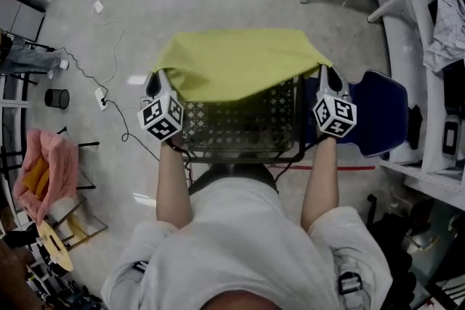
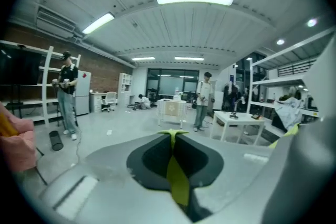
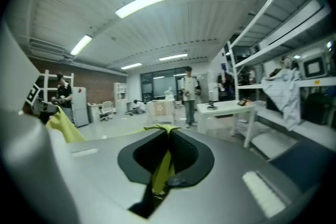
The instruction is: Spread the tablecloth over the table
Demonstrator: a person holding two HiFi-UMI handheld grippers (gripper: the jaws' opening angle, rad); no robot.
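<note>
**Step in hand: draping.** The tablecloth [image 1: 232,62], yellow-green, is held stretched between the two grippers above the table [image 1: 240,128], a black perforated top on a dark frame directly in front of the person. The cloth covers the far portion of the top and hides the far edge. The near portion of the perforated surface is bare.

**Left gripper [image 1: 154,78]:** the jaws are closed on the near left corner of the tablecloth. The left gripper view shows a thin fold of yellow-green fabric pinched between the pads, with no gap beside it.

**Right gripper [image 1: 327,73]:** the jaws are closed on the near right corner. The right gripper view shows a similar pinched fold running down between the pads.

Both grippers stand just outside the side edges of the table, roughly level with each other. The near hem runs across the top between them in a slight bow.

**Assessment:** the spreading appears partly done.

**Next move:**
1. Draw both corners toward the person together, keeping the hem taut, until the hem passes the near edge.
2. Lower the corners and only then open the jaws.

An uneven pull is likely to skew the cloth. How much cloth overhangs the far side cannot be determined from these views.
</note>
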